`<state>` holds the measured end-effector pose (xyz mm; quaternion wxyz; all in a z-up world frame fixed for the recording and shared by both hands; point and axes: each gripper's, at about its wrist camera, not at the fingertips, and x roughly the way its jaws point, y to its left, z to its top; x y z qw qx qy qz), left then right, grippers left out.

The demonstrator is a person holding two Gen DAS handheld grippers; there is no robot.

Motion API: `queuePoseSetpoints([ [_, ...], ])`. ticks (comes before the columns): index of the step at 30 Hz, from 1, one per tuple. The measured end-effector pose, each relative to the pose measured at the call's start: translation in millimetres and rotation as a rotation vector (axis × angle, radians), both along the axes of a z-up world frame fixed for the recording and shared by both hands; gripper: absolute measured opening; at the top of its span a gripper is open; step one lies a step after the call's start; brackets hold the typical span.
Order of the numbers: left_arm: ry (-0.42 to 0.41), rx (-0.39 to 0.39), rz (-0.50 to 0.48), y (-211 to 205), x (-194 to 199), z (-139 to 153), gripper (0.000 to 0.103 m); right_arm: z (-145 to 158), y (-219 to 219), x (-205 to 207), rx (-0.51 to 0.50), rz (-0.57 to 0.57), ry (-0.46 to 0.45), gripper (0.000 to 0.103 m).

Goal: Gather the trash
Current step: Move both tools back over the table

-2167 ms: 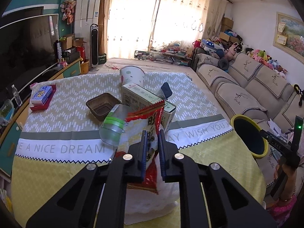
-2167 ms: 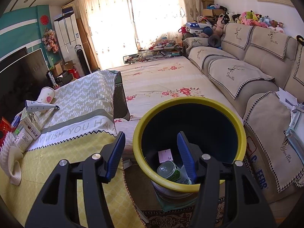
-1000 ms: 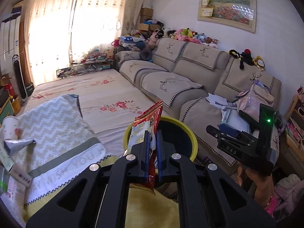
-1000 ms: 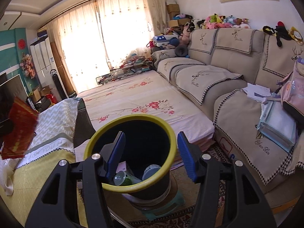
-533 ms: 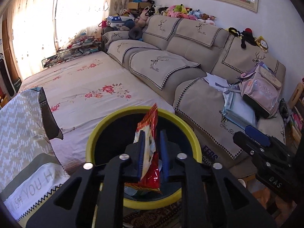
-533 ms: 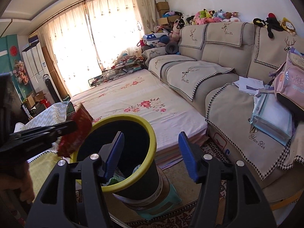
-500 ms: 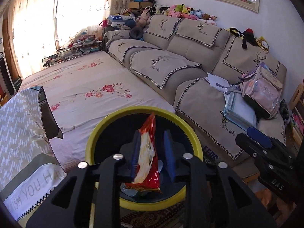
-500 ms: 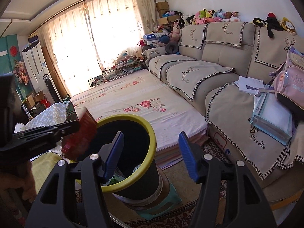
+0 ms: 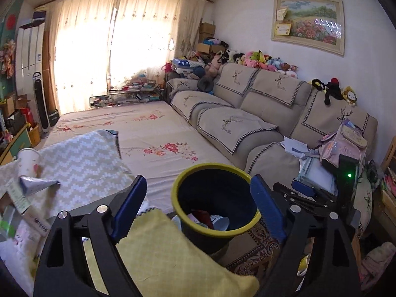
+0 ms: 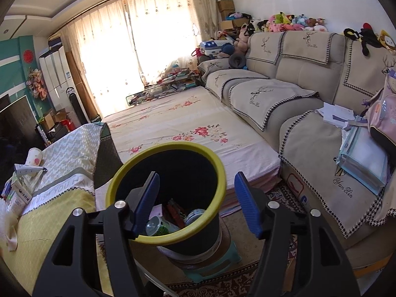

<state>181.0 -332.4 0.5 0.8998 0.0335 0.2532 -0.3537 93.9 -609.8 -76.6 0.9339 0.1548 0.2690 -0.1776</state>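
A black bin with a yellow rim (image 9: pixel 214 165) stands beside the table, and a red snack bag (image 9: pixel 203 216) lies inside it among cups and cans. My left gripper (image 9: pixel 198 206) hangs over the table's yellow corner in front of the bin, jaws opening wide with nothing between them. In the right wrist view the bin's rim (image 10: pixel 168 147) sits just below my right gripper (image 10: pixel 196 203), whose jaws are opening a little and press on nothing. The red bag (image 10: pixel 174 210) and a green can (image 10: pixel 158 225) show inside. A paper cup (image 9: pixel 27 160) and a silver wrapper (image 9: pixel 37 183) lie on the table.
The bin rests on a teal stool (image 10: pixel 212 264) over a patterned rug. A flowered mattress (image 9: pixel 148 133) lies behind it. A beige sofa (image 9: pixel 259 113) with papers and a pink backpack (image 9: pixel 344 146) runs along the right. A carton (image 10: pixel 21 195) lies on the table's cloth.
My left gripper opened and let go of the red snack bag, which dropped into the bin. The left gripper then drew back toward the table. My right gripper's jaws widened slightly.
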Motion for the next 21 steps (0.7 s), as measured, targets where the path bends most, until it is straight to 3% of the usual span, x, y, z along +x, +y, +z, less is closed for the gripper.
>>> queuePoseSetpoints([
  [2,-0.024,-0.021,0.049,35.4,-15.9,10.0,0.092,0.6,13.5,5.2,-0.006,0.034,0.004,0.061],
  [10,-0.043,-0.051,0.295,171.6,-56.1,18.8,0.094,5.4,101.5,29.8,-0.022,0.256,0.011,0.061],
  [17,-0.042,-0.045,0.533,289.5,-85.7,3.5,0.095,20.2,203.1,41.5,-0.018,0.529,-0.011,0.061],
  [21,-0.031,-0.066,0.627,336.9,-97.4,-9.1,0.095,30.9,263.8,42.7,-0.011,0.706,-0.026,0.061],
])
